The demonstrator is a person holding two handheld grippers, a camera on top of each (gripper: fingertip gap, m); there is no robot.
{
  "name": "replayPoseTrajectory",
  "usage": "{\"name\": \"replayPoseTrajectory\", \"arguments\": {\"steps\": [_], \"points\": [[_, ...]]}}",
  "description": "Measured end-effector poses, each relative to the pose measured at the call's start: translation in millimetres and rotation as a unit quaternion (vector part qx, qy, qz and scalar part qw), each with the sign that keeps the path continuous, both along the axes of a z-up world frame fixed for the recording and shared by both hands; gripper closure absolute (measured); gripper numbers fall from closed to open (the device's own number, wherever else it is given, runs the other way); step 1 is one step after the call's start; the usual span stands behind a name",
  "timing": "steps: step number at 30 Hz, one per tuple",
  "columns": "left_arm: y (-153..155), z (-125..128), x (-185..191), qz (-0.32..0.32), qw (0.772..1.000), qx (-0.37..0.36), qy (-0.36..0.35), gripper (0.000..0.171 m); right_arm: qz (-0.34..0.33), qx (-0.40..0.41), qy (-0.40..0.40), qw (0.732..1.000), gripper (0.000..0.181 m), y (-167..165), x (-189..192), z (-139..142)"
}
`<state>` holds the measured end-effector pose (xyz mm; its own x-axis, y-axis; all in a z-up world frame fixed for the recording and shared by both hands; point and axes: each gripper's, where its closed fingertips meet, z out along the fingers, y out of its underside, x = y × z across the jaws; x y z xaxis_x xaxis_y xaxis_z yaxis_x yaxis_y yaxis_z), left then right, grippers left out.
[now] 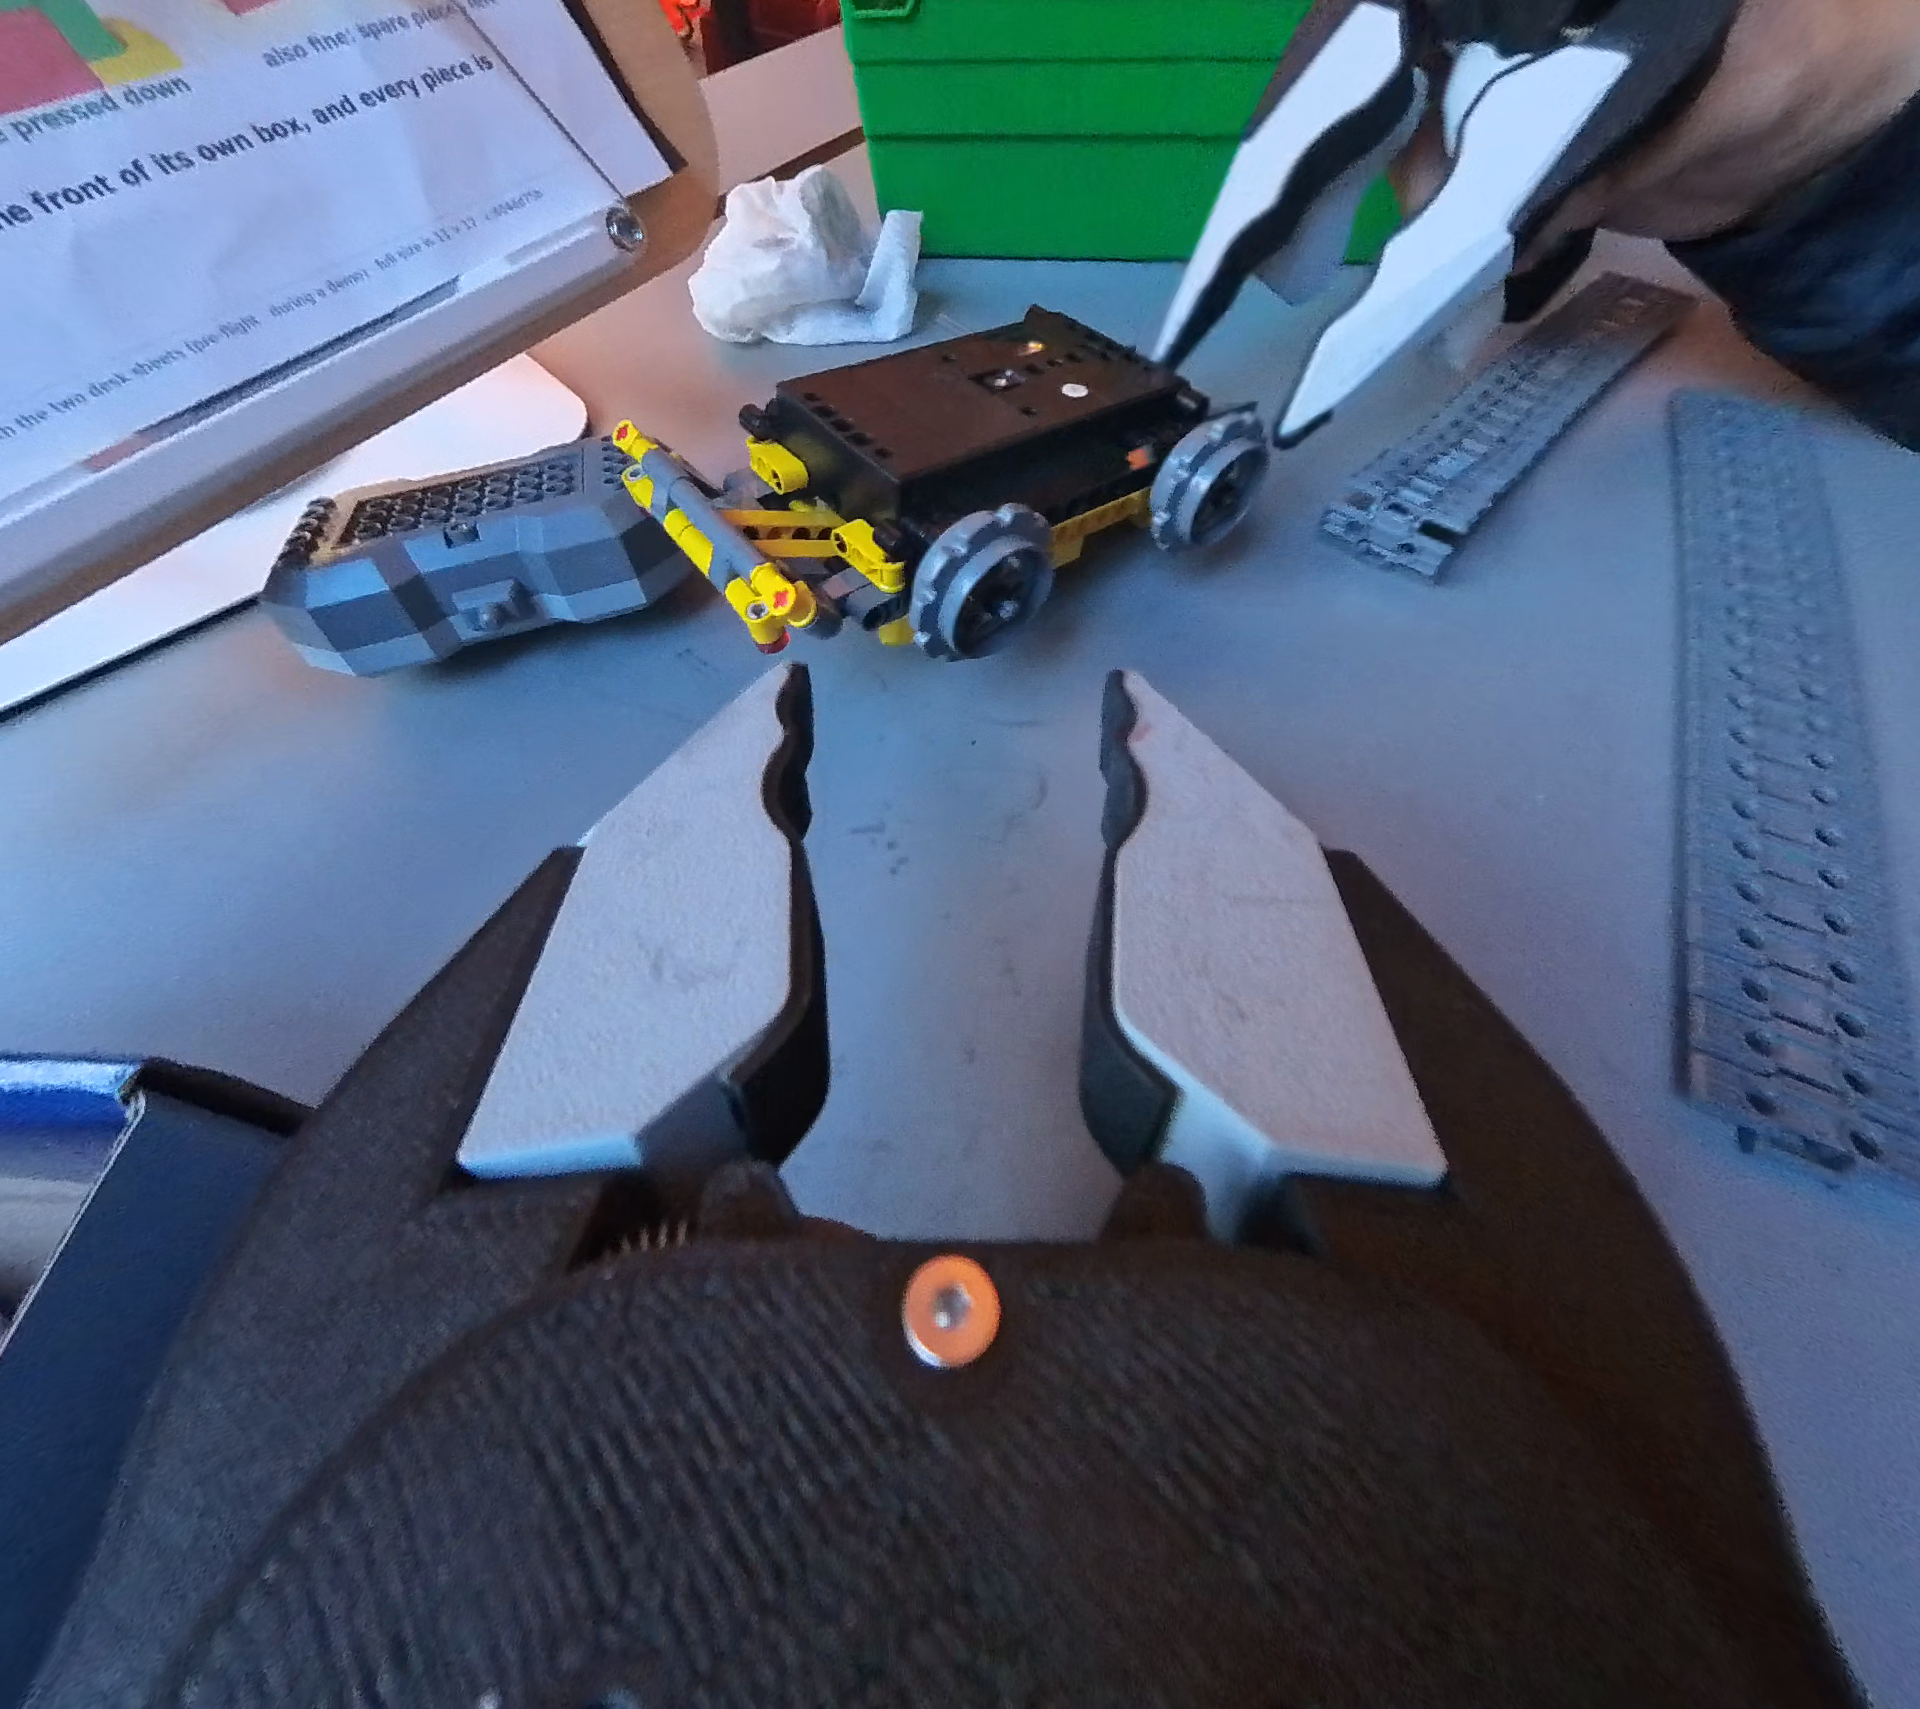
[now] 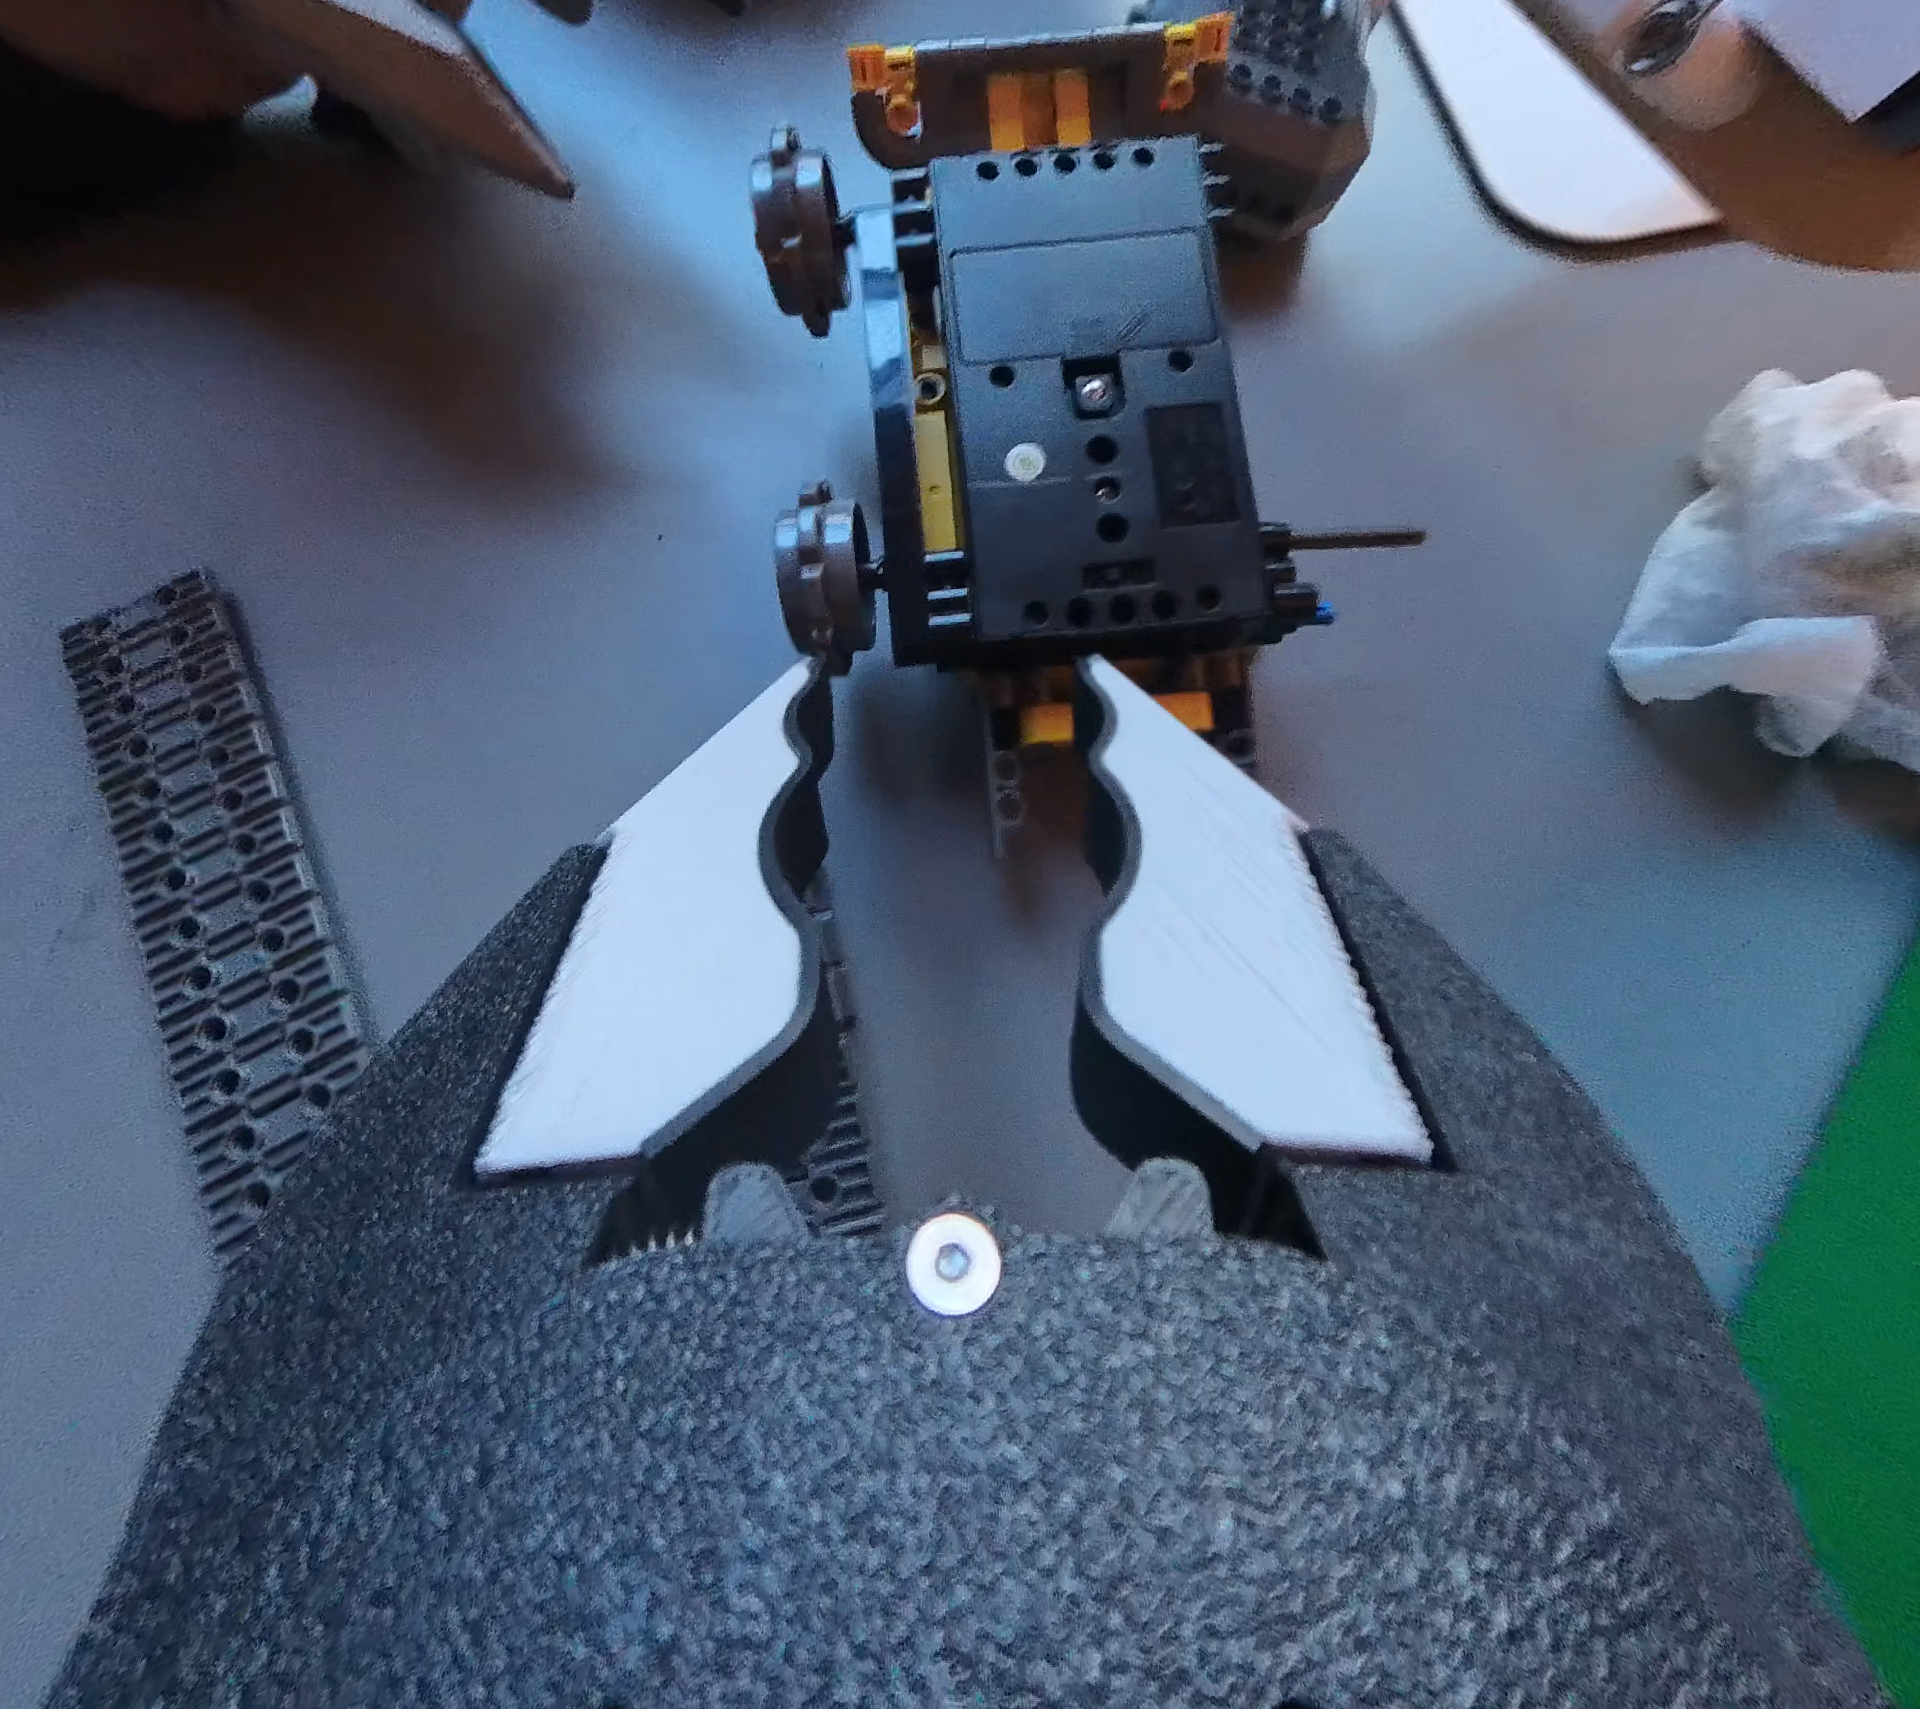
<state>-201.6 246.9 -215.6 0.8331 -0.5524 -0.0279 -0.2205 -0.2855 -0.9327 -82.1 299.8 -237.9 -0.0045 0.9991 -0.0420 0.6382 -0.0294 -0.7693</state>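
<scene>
centrally on the grey table [image 1: 1351,724] sits a black and yellow brick-built vehicle [image 1: 977,454], lying on the tabletop with its black battery-box face up and its grey wheels [image 1: 982,584] on the side toward the left wrist camera. its long axis runs from lower left to upper right in the left wrist view, with the yellow linkage end pointing left toward a grey bucket-shaped piece [image 1: 468,558] that lies just beside it. in the right wrist view the same vehicle [image 2: 1081,433] runs straight away from the camera, linkage end farthest off. the left gripper [image 1: 956,703] hovers over bare table just short of the vehicle, its jaws spread apart with nothing between them. the right gripper [image 1: 1231,386] reaches down at the vehicle's rear end, also spread and empty, one tip at the rear top edge and the other beside the rear wheel; whether they touch cannot be told. two grey track strips [image 1: 1777,786] lie flat to the right. a crumpled white tissue [image 1: 800,267] and a green bin [image 1: 1081,70] stand behind the vehicle, and a printed instruction sheet [image 1: 260,80] leans at the left.
</scene>
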Motion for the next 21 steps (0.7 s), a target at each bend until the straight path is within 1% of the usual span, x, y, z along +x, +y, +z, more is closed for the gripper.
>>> {"name": "replayPoseTrajectory", "arguments": {"steps": [2, 4, 6, 7, 8, 9, 11, 13, 14, 15, 16, 17, 18, 19, 20, 21], "points": [[4.0, -4.7, 1.8, -0.003, 1.0, -0.015, 0.006, 0.117, 0.024, -0.02, 0.003, 0.999, 0.148, -14.7, -2.4, -7.4], [10.4, -8.3, 7.1, -0.015, 0.999, -0.018, 0.024, 0.116, 0.062, -0.012, -0.03, 0.998, 0.158, -28.6, -0.9, -21.5], [17.7, -11.7, 13.7, -0.025, 0.999, -0.018, 0.044, 0.113, 0.123, 0.002, -0.048, 0.991, 0.181, -49.3, 0.5, -30.0], [20.2, -14.1, 17.3, -0.034, 0.998, -0.021, 0.053, 0.115, 0.155, -0.007, -0.039, 0.987, 0.181, -63.9, -0.9, -28.6], [22.9, -16.6, 18.8, -0.038, 0.997, -0.025, 0.061, 0.117, 0.174, -0.008, -0.034, 0.984, 0.181, -72.8, -1.5, -25.8], [24.6, -18.3, 20.3, -0.044, 0.996, -0.029, 0.066, 0.121, 0.17, 0.01, -0.033, 0.985, 0.181, -70.2, -1.1, -22.5], [24.6, -19.8, 23.4, -0.059, 0.996, -0.036, 0.064, 0.133, 0.12, 0.047, -0.001, 0.992, 0.181, -47.3, -0.7, -3.4], [24.9, -19.8, 22.9, -0.06, 0.996, -0.039, 0.058, 0.141, 0.061, 0.039, 0.045, 0.996, 0.181, -23.3, 2.7, 18.6], [24.0, -18.9, 22.9, -0.063, 0.996, -0.039, 0.054, 0.149, 0.033, 0.031, 0.054, 0.998, 0.179, -11.9, 5.0, 22.1], [22.1, -17.2, 24.4, -0.072, 0.996, -0.036, 0.048, 0.154, 0.01, 0.022, 0.046, 0.999, 0.169, -2.6, 7.3, 18.2], [20.6, -15.7, 24.7, -0.077, 0.996, -0.032, 0.044, 0.16, -0.012, 0.016, 0.024, 1.0, 0.159, 5.4, 9.0, 8.1], [18.3, -14.4, 26.0, -0.083, 0.995, -0.028, 0.043, 0.16, -0.024, 0.017, -0.004, 1.0, 0.15, 10.7, 10.2, -4.4], [14.4, -14.7, 28.0, -0.095, 0.994, -0.026, 0.047, 0.16, -0.023, 0.025, -0.023, 0.999, 0.147, 11.3, 9.5, -14.8], [7.0, -15.2, 32.0, -0.117, 0.992, -0.026, 0.05, 0.159, -0.018, 0.038, -0.025, 0.999, 0.14, 10.5, 7.3, -19.1], [-1.4, -14.4, 35.0, -0.139, 0.989, -0.026, 0.047, 0.152, -0.011, 0.044, -0.023, 0.999, 0.137, 8.4, 6.4, -19.0], [-12.3, -14.3, 36.3, -0.166, 0.985, -0.031, 0.042, 0.146, 0.004, 0.035, -0.024, 0.999, 0.142, 2.8, 7.7, -17.8]]}}
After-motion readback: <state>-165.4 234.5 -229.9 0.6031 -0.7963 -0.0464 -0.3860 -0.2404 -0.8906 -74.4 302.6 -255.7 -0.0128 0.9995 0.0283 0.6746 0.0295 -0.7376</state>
